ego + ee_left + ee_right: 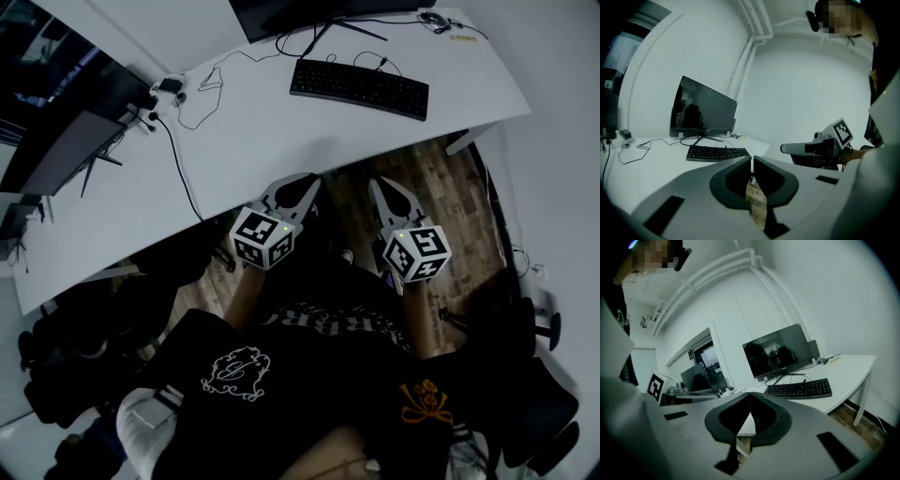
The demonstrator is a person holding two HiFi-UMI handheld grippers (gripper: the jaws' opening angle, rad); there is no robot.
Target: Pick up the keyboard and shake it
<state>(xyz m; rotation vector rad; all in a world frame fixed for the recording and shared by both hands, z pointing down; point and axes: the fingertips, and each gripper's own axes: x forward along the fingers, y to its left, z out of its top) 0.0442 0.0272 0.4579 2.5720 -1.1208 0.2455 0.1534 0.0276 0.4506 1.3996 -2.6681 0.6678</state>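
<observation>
Keyboard [359,88], one, on desk [246,127], left gripper [307,185], right gripper [383,186], both closed

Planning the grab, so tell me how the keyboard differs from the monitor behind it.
The keyboard lies flat and low on the desk; the monitor stands upright on a stand. The keyboard shows rows of keys; the monitor shows a smooth dark screen. Both are black and on that desk.

Ahead: bare worktop [253,131] lies open between me and the keyboard [359,88].
Behind keyboard: the monitor [300,14] blocks my way.
Left: a cable [180,164] crosses the worktop.
</observation>
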